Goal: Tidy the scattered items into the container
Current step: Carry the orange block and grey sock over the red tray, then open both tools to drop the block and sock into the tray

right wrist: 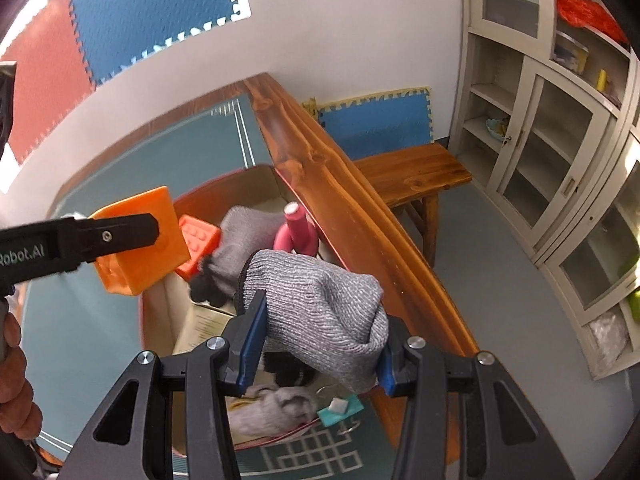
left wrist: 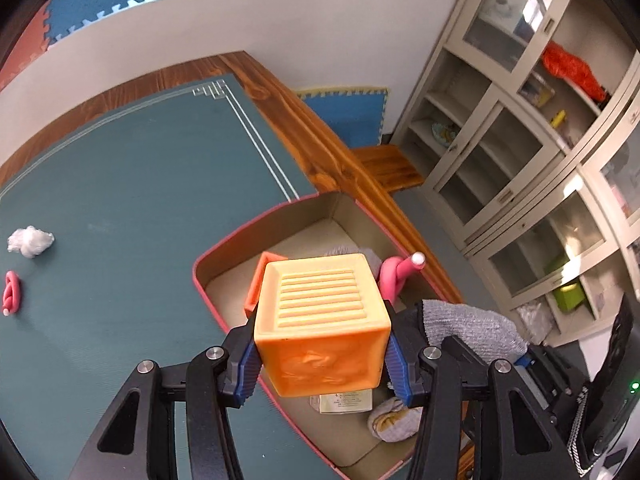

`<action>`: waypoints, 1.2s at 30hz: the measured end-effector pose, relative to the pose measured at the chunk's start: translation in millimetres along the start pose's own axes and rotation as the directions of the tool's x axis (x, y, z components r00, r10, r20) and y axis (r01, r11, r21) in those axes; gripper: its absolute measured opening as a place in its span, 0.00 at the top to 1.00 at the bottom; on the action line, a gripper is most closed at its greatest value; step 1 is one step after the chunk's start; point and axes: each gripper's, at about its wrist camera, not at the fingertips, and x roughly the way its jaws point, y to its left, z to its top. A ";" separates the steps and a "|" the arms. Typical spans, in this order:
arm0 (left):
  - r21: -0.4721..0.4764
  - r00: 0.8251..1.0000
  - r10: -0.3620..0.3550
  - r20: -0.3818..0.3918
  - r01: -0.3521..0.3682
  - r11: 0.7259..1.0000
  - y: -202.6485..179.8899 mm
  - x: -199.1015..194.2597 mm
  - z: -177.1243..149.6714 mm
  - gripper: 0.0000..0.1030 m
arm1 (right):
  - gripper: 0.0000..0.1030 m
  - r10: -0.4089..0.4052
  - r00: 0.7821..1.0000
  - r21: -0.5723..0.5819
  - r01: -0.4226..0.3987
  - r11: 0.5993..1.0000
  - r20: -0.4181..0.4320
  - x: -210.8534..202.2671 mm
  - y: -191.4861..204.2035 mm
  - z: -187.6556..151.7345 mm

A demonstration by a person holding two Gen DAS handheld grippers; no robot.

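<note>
Over the box (left wrist: 224,248), already holding several items, my left tongs (left wrist: 320,354) clamp an orange block (left wrist: 320,320), my right tongs (right wrist: 316,346) pinch a grey glove (right wrist: 320,304); far left on the tabletop (left wrist: 120,184), a white wad (left wrist: 30,240) and what looks like a pink clip (left wrist: 11,293) remain.

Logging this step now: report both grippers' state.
Left gripper: closed on the orange toy cube, above the box.
Right gripper: closed on a grey knit glove.
</note>
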 end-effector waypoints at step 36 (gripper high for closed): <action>-0.138 1.000 0.003 -0.025 -0.006 0.990 50.2 -33.9 -26.9 0.42 | 0.39 -0.068 0.994 0.004 0.068 0.998 -0.090 9.6 -3.3 -10.9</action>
